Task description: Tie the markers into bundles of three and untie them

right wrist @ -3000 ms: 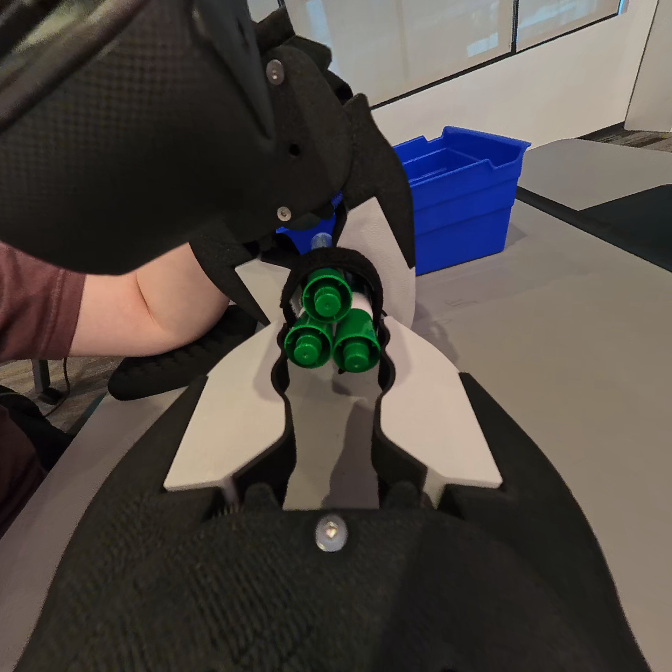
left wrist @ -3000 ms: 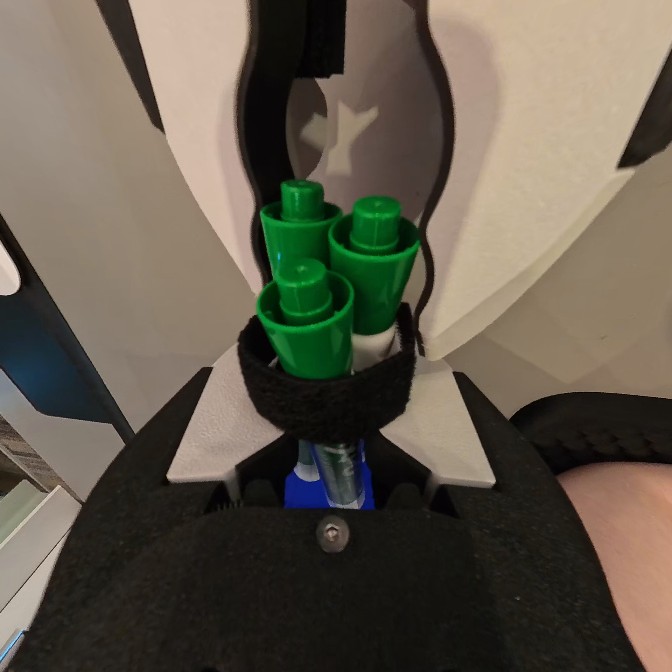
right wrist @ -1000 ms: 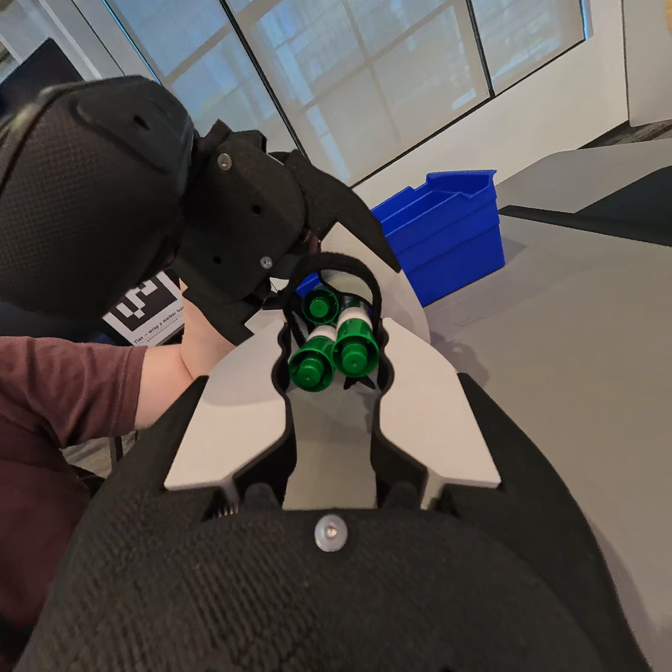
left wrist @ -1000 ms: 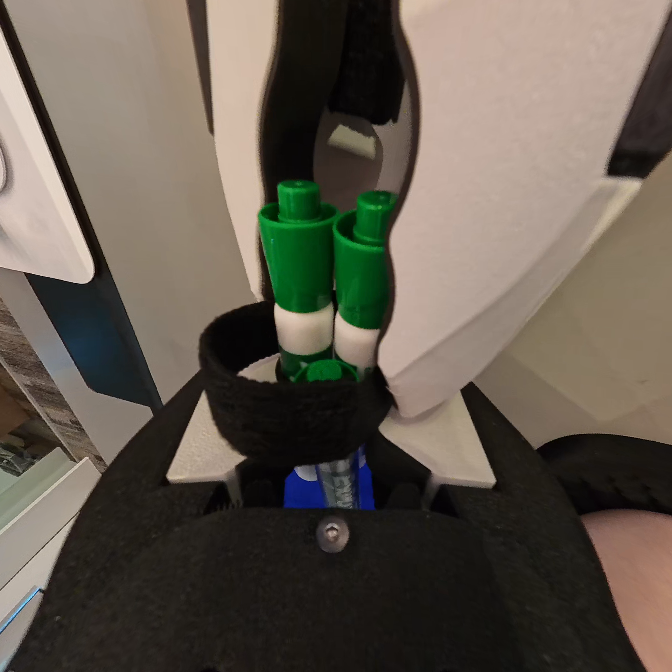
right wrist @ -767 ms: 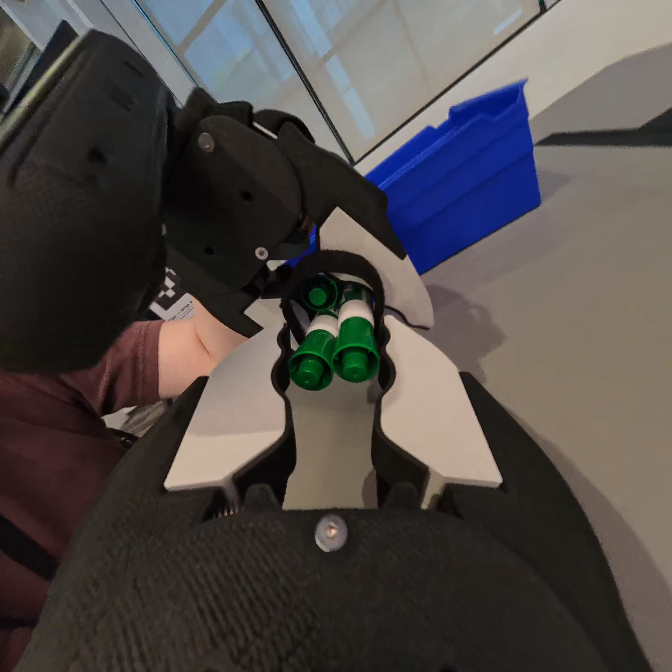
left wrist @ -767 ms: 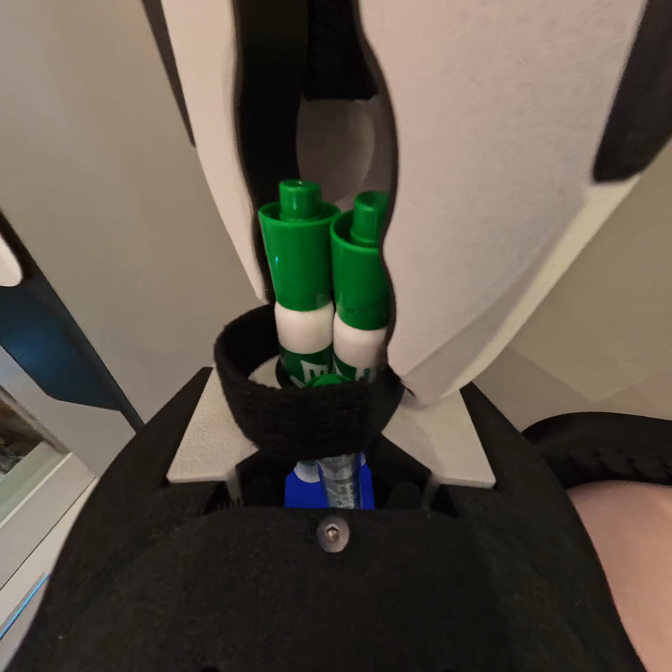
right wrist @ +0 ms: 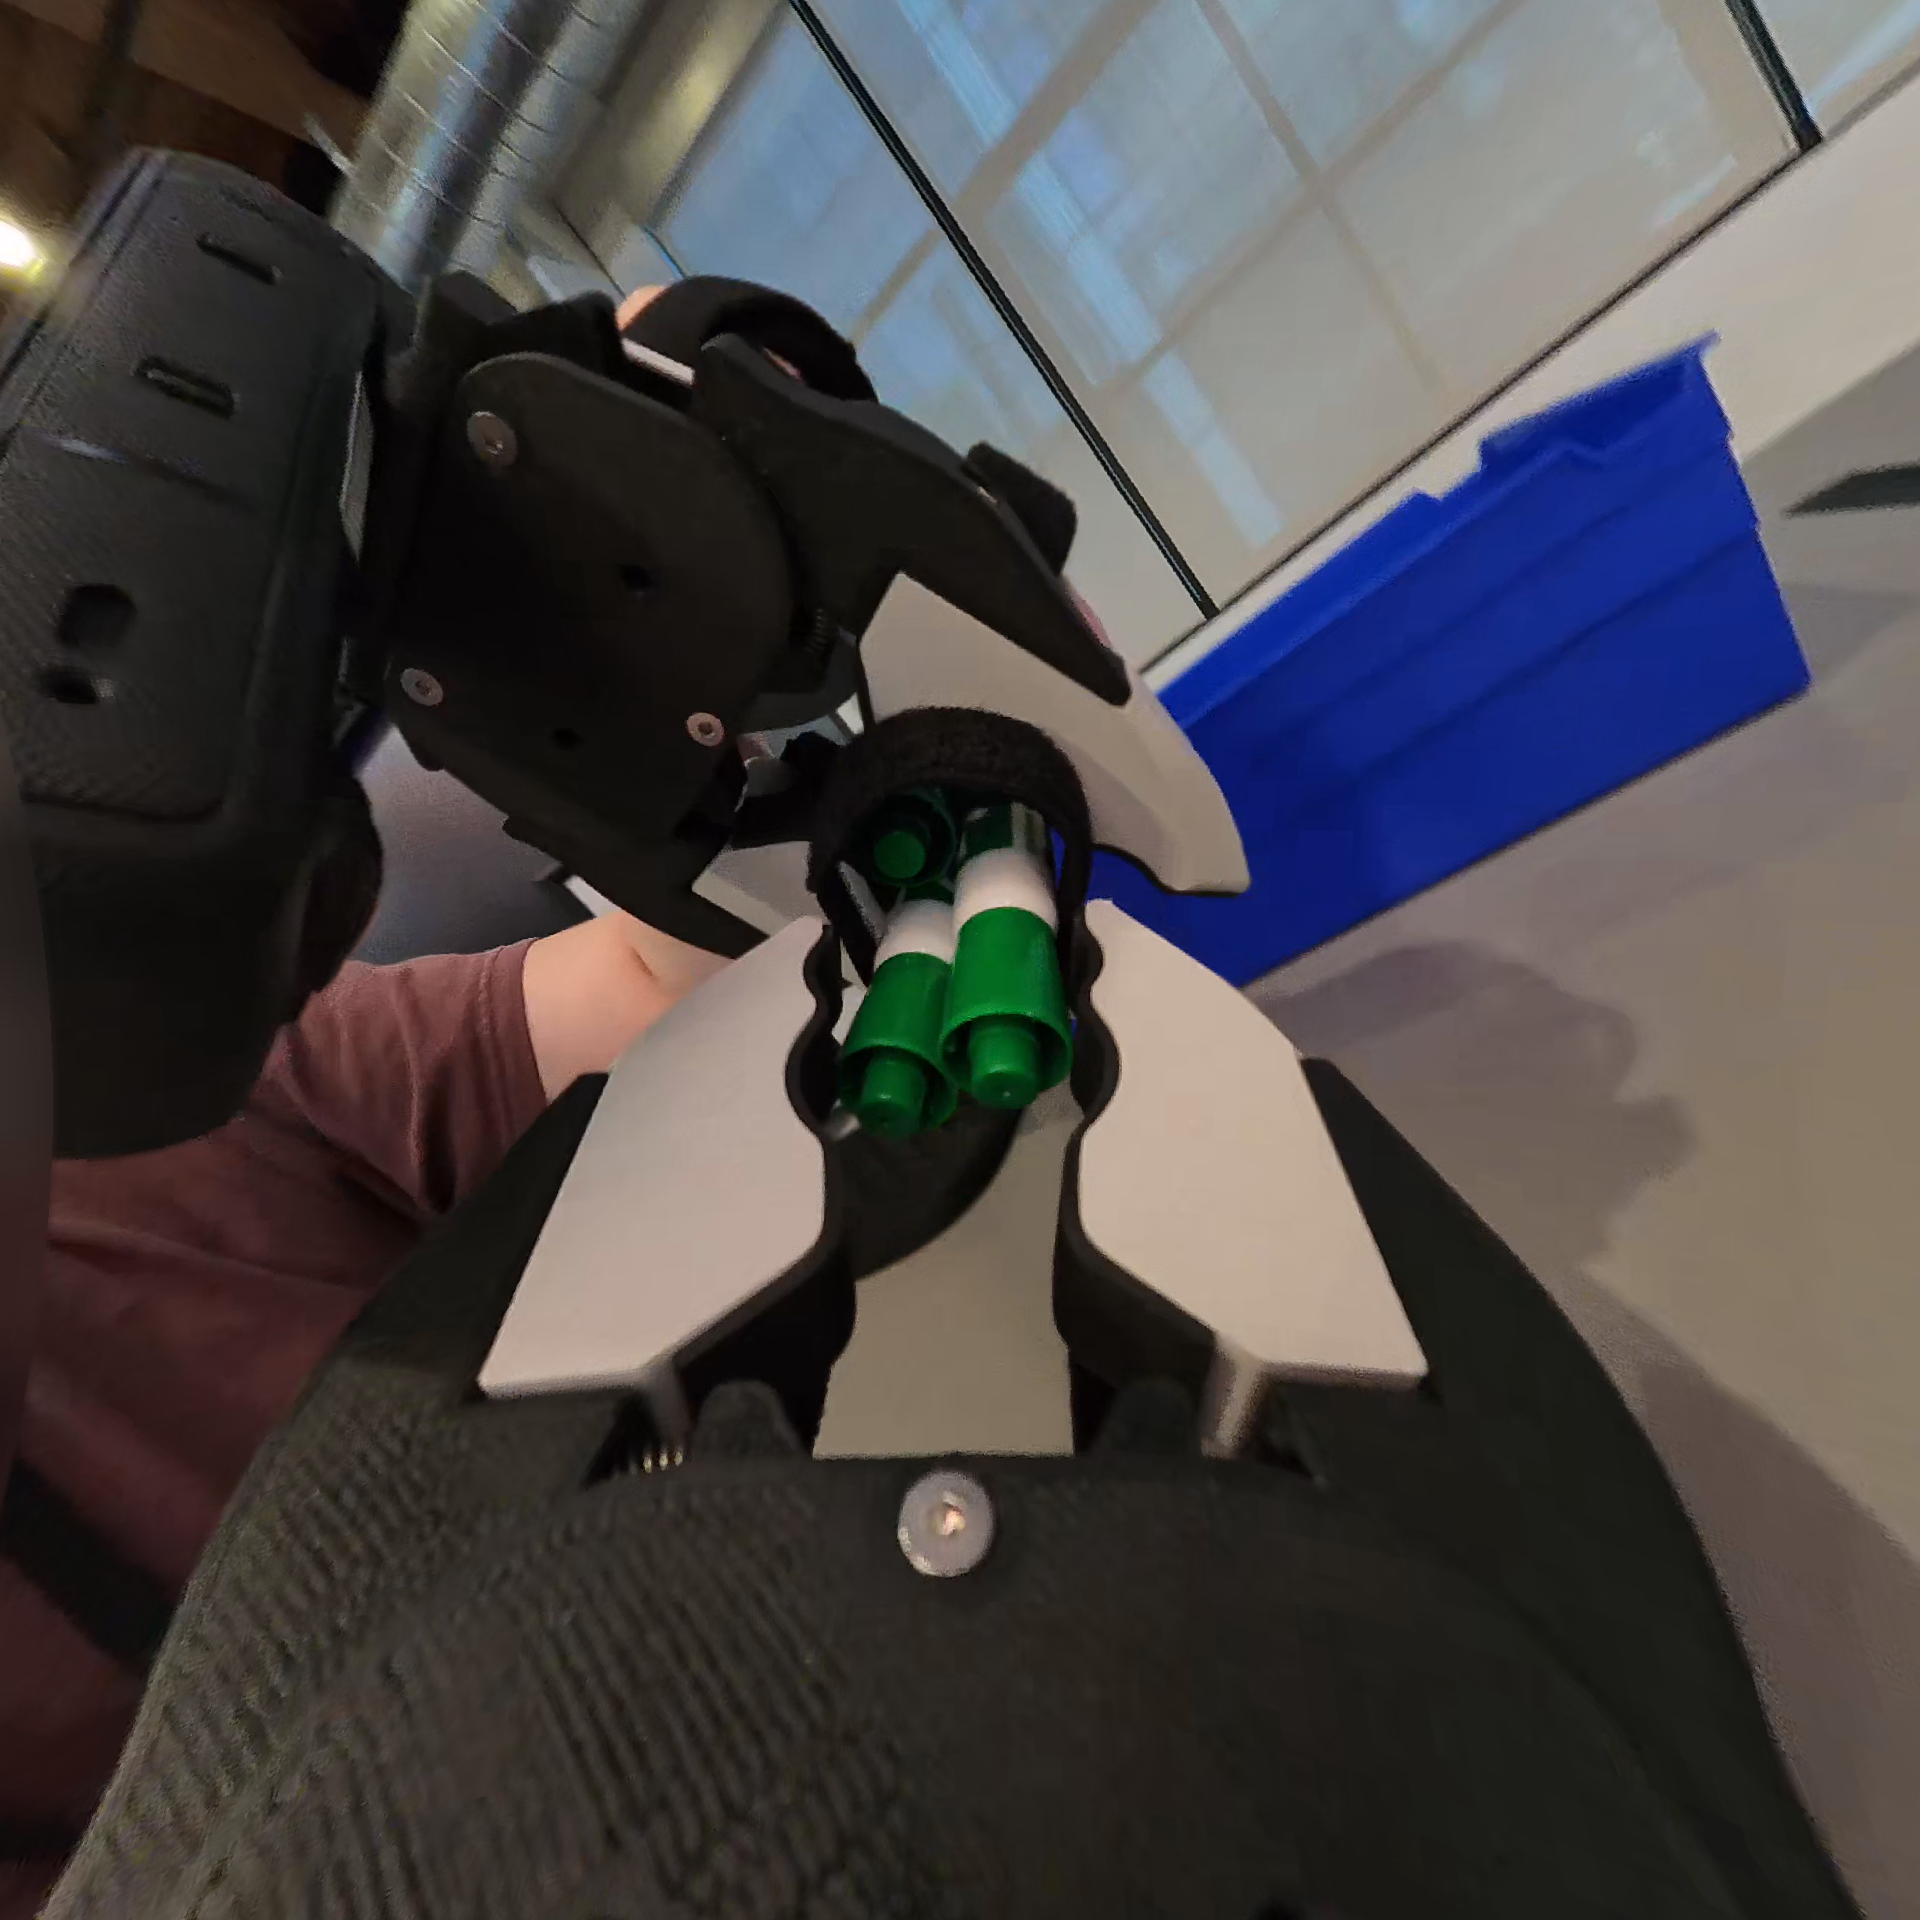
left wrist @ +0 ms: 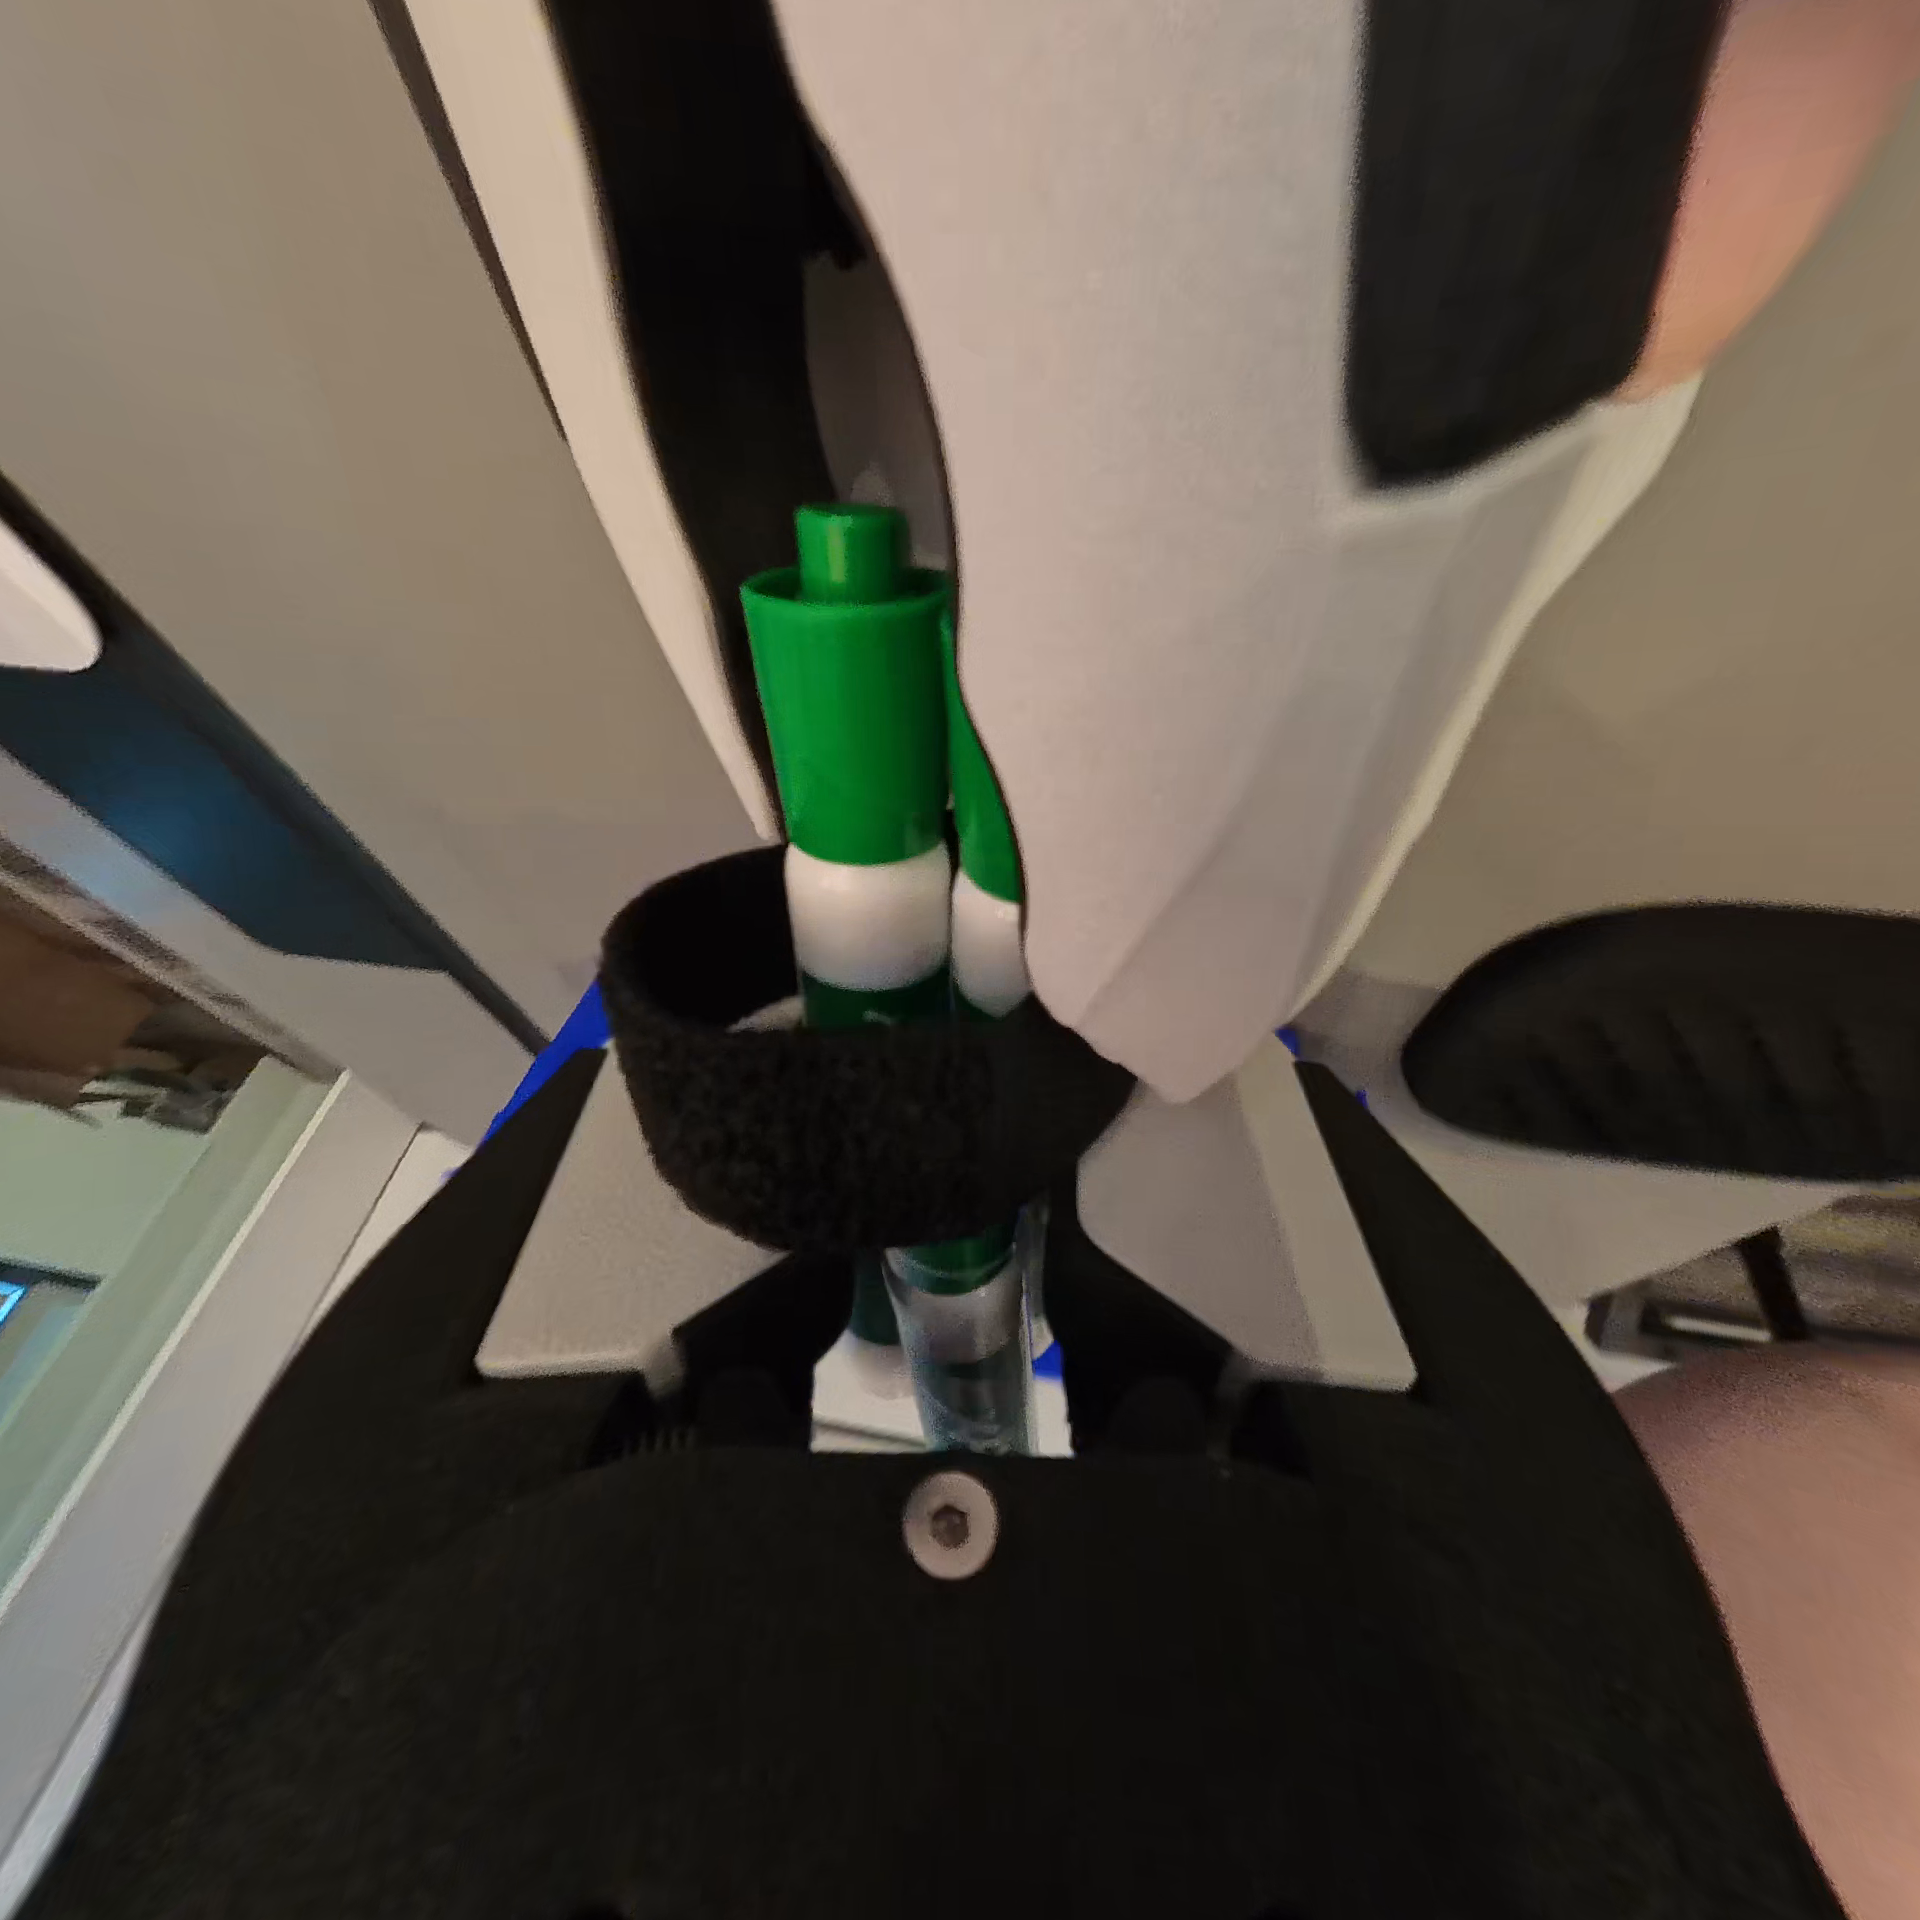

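Your left wrist cam sits right behind its fingers, tilted up, v. close: green markers (left wrist: 847,748) fill centre frame, the right gripper (left wrist: 1132,623) crowds the upper right. Your right wrist cam looks fwd over the grey table (right wrist: 1558,1039) twd the windows, blue bin (right wrist: 1507,665) at right. Both views share the markers (right wrist: 961,997) & black strap (left wrist: 831,1132).

Three green-capped markers (right wrist: 951,1003) with white collars sit in a loose black strap loop (left wrist: 831,1132). Two stick out well past the loop toward 6 o'clock in the right wrist view; the third (right wrist: 902,844) sits back inside.
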A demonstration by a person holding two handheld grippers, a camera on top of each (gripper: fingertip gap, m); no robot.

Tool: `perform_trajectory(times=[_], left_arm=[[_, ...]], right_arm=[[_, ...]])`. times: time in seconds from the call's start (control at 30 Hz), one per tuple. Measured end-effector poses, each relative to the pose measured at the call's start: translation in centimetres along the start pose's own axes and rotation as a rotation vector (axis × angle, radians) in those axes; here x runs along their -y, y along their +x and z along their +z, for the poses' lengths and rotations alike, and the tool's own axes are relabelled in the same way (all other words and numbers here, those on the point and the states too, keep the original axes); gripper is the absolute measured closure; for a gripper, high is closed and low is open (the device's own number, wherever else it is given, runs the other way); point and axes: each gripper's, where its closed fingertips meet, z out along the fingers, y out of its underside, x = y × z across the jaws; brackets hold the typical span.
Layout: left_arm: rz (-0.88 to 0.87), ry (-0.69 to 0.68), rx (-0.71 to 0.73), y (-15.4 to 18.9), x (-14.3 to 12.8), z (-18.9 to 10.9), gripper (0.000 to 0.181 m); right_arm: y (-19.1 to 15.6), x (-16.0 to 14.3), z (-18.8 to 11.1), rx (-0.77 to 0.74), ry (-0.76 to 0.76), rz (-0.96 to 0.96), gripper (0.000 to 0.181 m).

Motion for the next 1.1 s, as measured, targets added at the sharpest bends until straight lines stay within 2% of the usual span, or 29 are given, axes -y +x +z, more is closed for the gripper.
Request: perform_trajectory(times=[0.13, 0.23, 0.33, 0.37, 0.43, 0.5, 0.6, 0.73, 0.87, 1.1], left_arm=[[0.056, -0.112, 0.033, -0.4, -0.9, -2.7, 0.141], [0.07, -0.13, 0.053, -0.7, -0.8, -4.1, 0.141], [0.063, -0.03, 0.112, -1.5, 0.2, -4.6, 0.139], [0.045, 0.043, 0.129, -1.8, 0.9, -4.6, 0.137], [-0.014, 0.208, 0.099, -1.7, 2.3, -4.7, 0.148], [-0.02, 0.271, 0.139, -2.3, 2.4, -4.9, 0.148], [-0.03, 0.307, 0.124, -2.3, 2.5, -4.9, 0.148], [-0.024, 0.32, 0.102, -2.3, 2.9, -3.9, 0.148], [-0.019, 0.335, 0.076, -2.0, 3.3, -2.8, 0.149], [-0.036, 0.381, 0.05, -2.0, 3.3, -2.7, 0.149]], right_arm=[[-1.9, 1.4, 0.0, 0.057, 0.072, -0.058, 0.139], [-2.8, 2.3, -0.3, 0.045, 0.091, -0.117, 0.14], [-2.8, 3.2, -0.9, -0.039, 0.051, -0.16, 0.144], [-2.6, 3.4, -1.3, -0.098, 0.008, -0.174, 0.157], [-2.2, 3.3, -2.3, -0.204, -0.117, -0.244, 0.16], [-2.5, 3.4, -2.8, -0.223, -0.178, -0.323, 0.16], [-2.5, 3.9, -2.8, -0.203, -0.148, -0.257, 0.163], [-1.5, 2.9, -3.1, -0.164, -0.147, -0.159, 0.172], [-0.9, 2.3, -3.5, -0.146, -0.162, -0.124, 0.171], [-1.1, 2.4, -3.5, -0.112, -0.158, -0.116, 0.164]])
